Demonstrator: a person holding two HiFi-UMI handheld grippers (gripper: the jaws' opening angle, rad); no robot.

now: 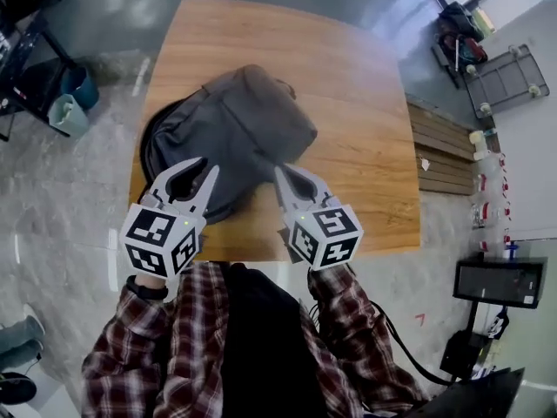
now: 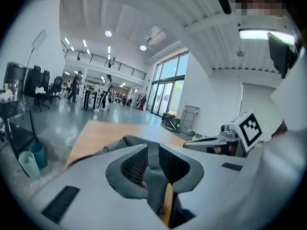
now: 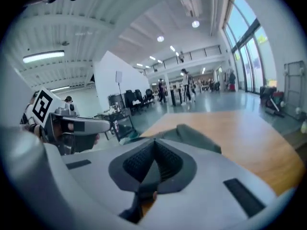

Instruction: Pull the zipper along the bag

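Note:
A dark grey backpack (image 1: 235,120) lies on the wooden table (image 1: 365,129). My left gripper (image 1: 197,171) is at the bag's near left edge. In the left gripper view (image 2: 152,150) a fold of grey bag fabric (image 2: 125,140) fills the gap between the pads. My right gripper (image 1: 290,174) rests at the bag's near right edge. Its pads meet at the tips in the right gripper view (image 3: 154,145), with the bag (image 3: 196,135) just beyond. No zipper pull shows in any view.
The table's near edge runs just under both grippers. Two bins (image 1: 70,111) stand on the floor at the left. A slatted wooden bench (image 1: 439,146), a wire cart (image 1: 509,77) and a black box (image 1: 500,281) are at the right. People walk far off in the hall.

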